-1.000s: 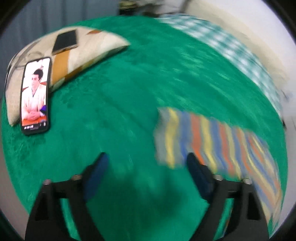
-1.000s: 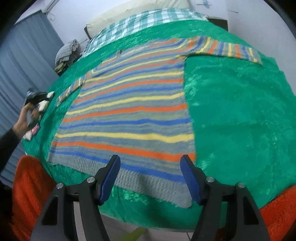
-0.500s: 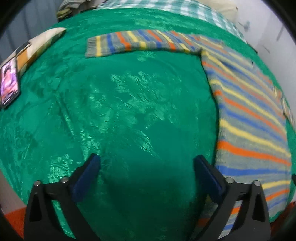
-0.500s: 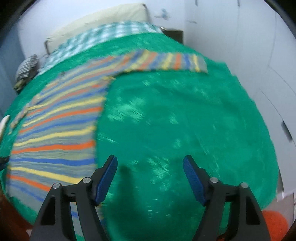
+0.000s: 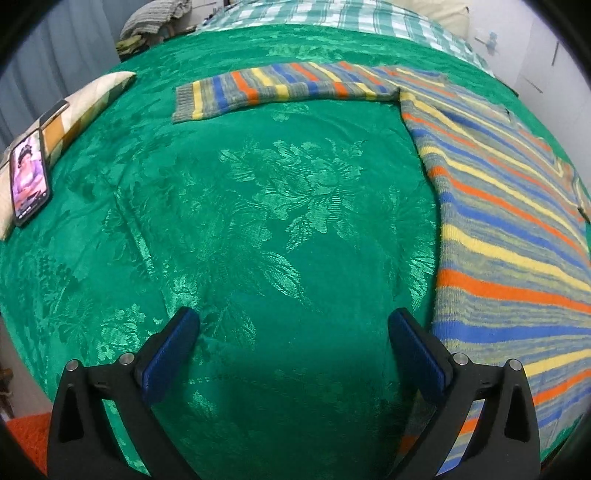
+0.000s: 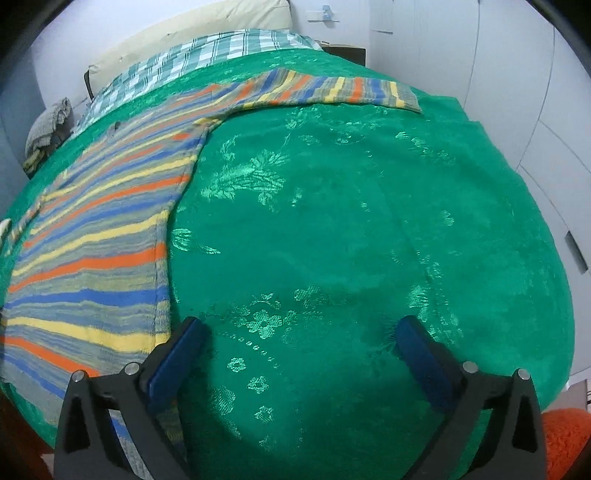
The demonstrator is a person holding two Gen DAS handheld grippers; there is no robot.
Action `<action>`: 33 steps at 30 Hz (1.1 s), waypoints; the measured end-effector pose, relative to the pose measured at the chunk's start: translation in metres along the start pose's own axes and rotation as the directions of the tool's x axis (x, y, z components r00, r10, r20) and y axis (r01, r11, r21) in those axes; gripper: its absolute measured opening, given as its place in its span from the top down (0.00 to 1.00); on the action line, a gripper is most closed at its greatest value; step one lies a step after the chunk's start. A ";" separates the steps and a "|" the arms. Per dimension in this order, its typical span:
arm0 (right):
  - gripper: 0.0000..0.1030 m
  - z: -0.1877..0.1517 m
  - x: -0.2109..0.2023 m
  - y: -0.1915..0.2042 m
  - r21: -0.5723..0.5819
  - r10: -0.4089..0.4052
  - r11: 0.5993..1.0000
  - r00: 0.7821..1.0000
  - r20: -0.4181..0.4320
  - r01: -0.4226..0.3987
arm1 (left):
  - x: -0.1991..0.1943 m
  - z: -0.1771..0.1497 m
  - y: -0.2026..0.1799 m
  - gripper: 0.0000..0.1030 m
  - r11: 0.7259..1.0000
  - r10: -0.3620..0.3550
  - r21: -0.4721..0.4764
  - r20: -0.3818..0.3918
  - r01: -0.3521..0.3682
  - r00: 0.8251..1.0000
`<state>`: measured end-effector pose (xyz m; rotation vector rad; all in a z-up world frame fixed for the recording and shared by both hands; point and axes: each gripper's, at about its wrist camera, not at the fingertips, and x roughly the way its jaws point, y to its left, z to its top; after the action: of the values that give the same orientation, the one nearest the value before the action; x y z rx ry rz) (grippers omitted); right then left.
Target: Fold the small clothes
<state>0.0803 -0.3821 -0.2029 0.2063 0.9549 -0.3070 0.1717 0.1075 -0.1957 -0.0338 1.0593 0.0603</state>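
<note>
A striped knit sweater (image 5: 506, 229) in grey, blue, orange and yellow lies flat on a green bedspread (image 5: 258, 206). In the left wrist view its body fills the right side and one sleeve (image 5: 280, 86) stretches left at the top. In the right wrist view the sweater's body (image 6: 96, 236) is at the left and the other sleeve (image 6: 332, 90) runs right at the top. My left gripper (image 5: 293, 325) is open and empty above bare bedspread, just left of the sweater's hem. My right gripper (image 6: 301, 336) is open and empty, just right of the sweater's side edge.
A pillow (image 5: 74, 110) with a lit phone (image 5: 29, 182) on it lies at the bed's left edge. A checked sheet (image 6: 207, 51) and cream pillow (image 6: 192, 29) sit at the head. White cupboard doors (image 6: 517, 74) stand on the right. An orange rug (image 6: 565, 439) lies below.
The left view has swung from the pillow and sleeve end to the bedspread beside the sweater's body. The right view has swung from over the sweater's body to the bedspread on its right. Both grippers stay open.
</note>
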 end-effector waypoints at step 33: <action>0.00 -0.001 0.000 0.003 -0.010 -0.028 1.000 1.000 0.007 0.028 | 0.000 -0.004 -0.010 0.00 0.997 0.013 0.071 0.027 -0.015 1.000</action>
<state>0.0804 -0.3788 -0.2035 0.1832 0.9528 -0.3282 0.1685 0.0971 -0.1974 0.0391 1.0346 0.0352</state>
